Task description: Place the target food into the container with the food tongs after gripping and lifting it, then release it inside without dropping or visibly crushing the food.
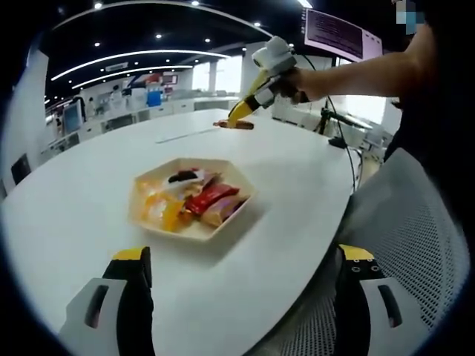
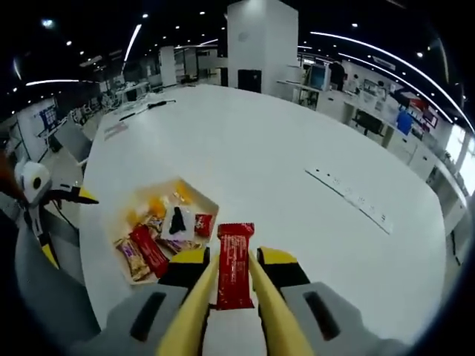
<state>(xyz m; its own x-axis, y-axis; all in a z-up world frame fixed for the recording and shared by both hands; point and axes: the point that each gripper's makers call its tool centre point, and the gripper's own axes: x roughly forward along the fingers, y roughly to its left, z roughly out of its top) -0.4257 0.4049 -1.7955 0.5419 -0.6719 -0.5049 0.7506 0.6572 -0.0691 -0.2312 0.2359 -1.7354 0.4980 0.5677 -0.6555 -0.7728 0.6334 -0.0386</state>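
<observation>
Right gripper (image 2: 234,297): yellow tongs (image 2: 194,315) are squeezed, 1 red snack bar (image 2: 234,265) is gripped.
Left gripper (image 1: 241,278): jaws are held wide.
Tray (image 1: 194,231): snacks are held, set on white table (image 1: 89,185).

table (image 2: 312,126) bare around tray (image 2: 210,204) | tray open-topped, snack packets (image 1: 208,199) inside

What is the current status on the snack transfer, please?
Right claw shut on tongs, gripping red snack bar above table. Left claw open, idle. Tray of snacks unobstructed.
</observation>
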